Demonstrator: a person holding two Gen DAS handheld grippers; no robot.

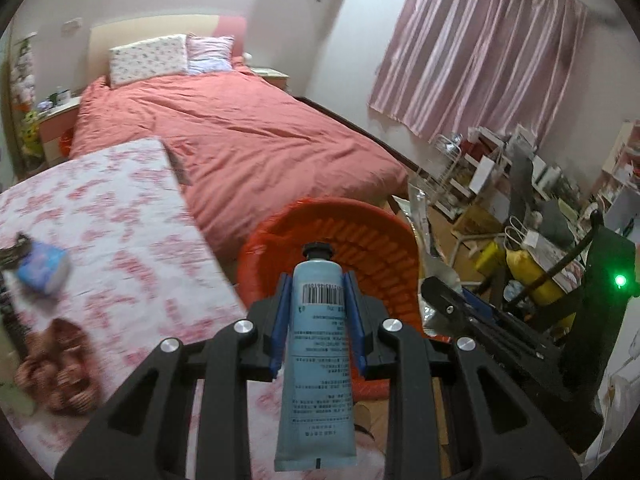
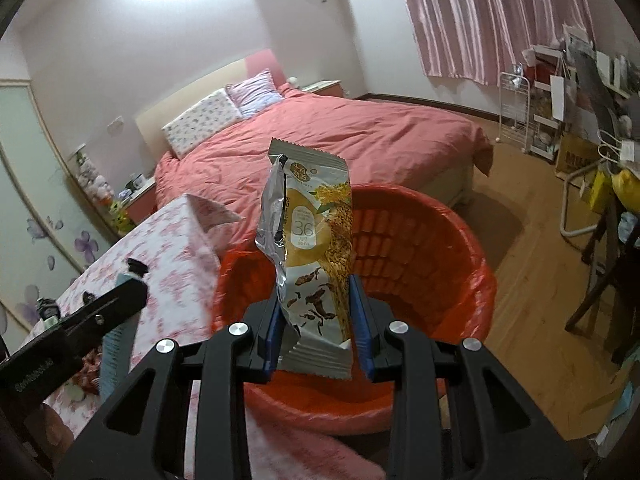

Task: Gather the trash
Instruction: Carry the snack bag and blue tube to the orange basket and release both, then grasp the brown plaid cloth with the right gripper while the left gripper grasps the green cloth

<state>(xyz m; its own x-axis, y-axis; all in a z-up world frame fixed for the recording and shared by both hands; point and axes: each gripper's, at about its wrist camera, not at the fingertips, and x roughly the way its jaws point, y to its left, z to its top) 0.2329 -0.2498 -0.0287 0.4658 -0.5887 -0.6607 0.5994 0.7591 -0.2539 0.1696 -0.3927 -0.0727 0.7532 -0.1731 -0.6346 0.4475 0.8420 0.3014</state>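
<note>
Over the red-lined bin, the right gripper is clamped on a torn snack wrapper while the left gripper pinches a blue tube near the bin's rim, where an early release could drop it outside.

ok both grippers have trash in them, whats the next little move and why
Probably carry both a bit further over the orange bin and open. The right gripper holds the snack wrapper before its mouth; the left gripper holds the blue tube, short of the rim.
</note>
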